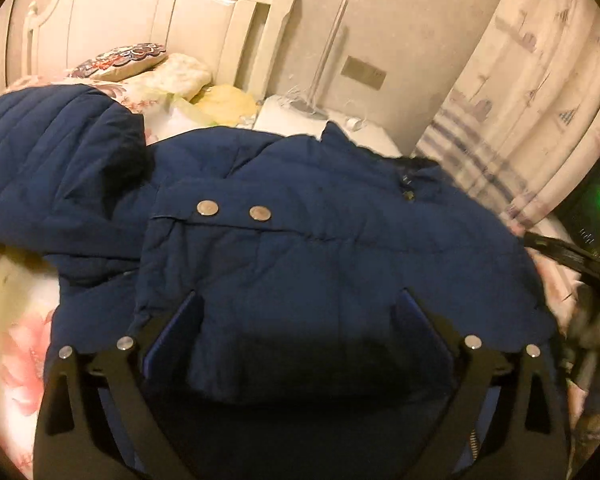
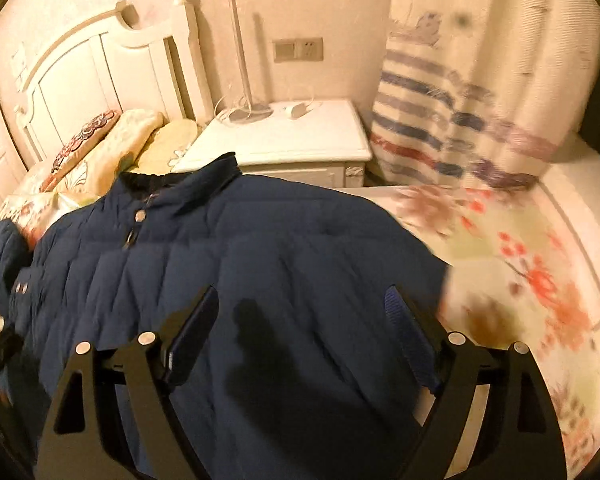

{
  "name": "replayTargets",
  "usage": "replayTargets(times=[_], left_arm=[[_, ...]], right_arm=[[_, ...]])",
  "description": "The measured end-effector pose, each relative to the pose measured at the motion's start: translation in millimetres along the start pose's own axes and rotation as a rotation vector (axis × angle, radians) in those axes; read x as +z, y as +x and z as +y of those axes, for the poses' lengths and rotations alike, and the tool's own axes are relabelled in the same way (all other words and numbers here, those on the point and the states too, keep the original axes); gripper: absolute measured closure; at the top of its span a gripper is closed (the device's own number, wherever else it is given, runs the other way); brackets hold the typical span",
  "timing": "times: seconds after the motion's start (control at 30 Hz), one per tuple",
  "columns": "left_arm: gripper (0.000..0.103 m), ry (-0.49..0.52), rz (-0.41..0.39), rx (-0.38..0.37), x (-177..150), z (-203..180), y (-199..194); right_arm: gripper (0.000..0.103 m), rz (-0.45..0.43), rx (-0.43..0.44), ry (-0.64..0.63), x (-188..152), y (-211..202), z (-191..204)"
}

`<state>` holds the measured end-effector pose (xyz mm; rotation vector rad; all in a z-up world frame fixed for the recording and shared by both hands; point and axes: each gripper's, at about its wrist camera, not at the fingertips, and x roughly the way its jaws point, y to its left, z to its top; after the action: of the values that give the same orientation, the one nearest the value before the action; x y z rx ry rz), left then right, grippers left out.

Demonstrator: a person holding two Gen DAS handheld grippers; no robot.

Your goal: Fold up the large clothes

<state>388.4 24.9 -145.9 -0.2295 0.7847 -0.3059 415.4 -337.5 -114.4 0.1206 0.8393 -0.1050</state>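
A large navy quilted jacket [image 1: 300,240] lies on the bed with a sleeve folded across its front; two silver snaps [image 1: 234,211] show on the cuff. Its hood [image 1: 52,152] lies at the upper left. My left gripper [image 1: 300,320] is open, fingers spread just above the folded sleeve. In the right wrist view the jacket [image 2: 260,260] lies collar [image 2: 204,180] toward the nightstand. My right gripper [image 2: 300,320] is open over the jacket's right side, holding nothing.
Floral bedsheet [image 2: 520,280] spreads to the right of the jacket. Pillows [image 2: 112,140] lie by the white headboard [image 2: 80,68]. A white nightstand [image 2: 284,140] with a lamp stands beyond the bed. A striped curtain [image 2: 440,120] hangs at the right.
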Motion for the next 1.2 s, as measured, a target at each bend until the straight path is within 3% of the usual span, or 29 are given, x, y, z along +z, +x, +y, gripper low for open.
replayTargets(times=[0.07,0.13,0.17,0.27,0.37,0.47,0.5,0.6,0.7,0.77,0.8,0.87,0.93,1.03,1.1,1.2], left_arm=[[0.006,-0.045,-0.036,-0.037,1,9,-7],[0.006,-0.103,-0.087,-0.058,4,18,-18],[0.006,-0.132,-0.105,-0.066,6,24,-21],[0.006,-0.208,-0.116,-0.086,8,37,-23],[0.006,-0.219,-0.094,-0.086,10,37,-17],[0.006,-0.191,-0.098,-0.066,11,32,-18],[0.006,-0.178,-0.103,-0.061,11,29,-18],[0.006,-0.167,-0.097,-0.06,11,29,-17],[0.005,-0.173,-0.075,-0.061,11,30,-12],[0.003,-0.172,-0.07,-0.061,11,31,-11],[0.003,-0.168,-0.067,-0.058,11,30,-10],[0.002,-0.16,-0.058,-0.047,11,29,-8],[0.002,-0.153,-0.052,-0.037,10,27,-7],[0.002,-0.16,-0.051,-0.039,10,28,-6],[0.002,-0.172,-0.052,-0.05,10,31,-7],[0.002,-0.173,-0.055,-0.051,10,31,-8]], right_arm=[[0.02,0.013,-0.005,-0.057,8,15,17],[0.019,0.069,-0.116,-0.174,5,36,34],[0.013,0.116,-0.153,-0.205,-1,52,35],[0.011,0.154,-0.069,-0.06,2,57,9],[0.013,0.116,-0.089,0.006,12,38,7],[0.013,-0.006,-0.024,-0.045,20,17,26],[0.011,-0.004,0.0,-0.088,20,22,36],[0.007,0.159,-0.018,-0.173,6,68,50],[0.005,0.164,0.004,-0.12,11,66,43],[0.007,0.159,-0.048,-0.077,10,55,43],[0.007,0.136,-0.031,-0.058,8,45,46],[0.006,0.069,0.092,-0.056,-3,17,63],[0.005,0.058,0.114,-0.167,-26,3,94],[0.005,0.112,0.047,-0.349,-57,18,129],[0.005,0.129,0.072,-0.306,-53,18,121],[0.005,0.125,0.03,-0.197,-50,-6,108]])
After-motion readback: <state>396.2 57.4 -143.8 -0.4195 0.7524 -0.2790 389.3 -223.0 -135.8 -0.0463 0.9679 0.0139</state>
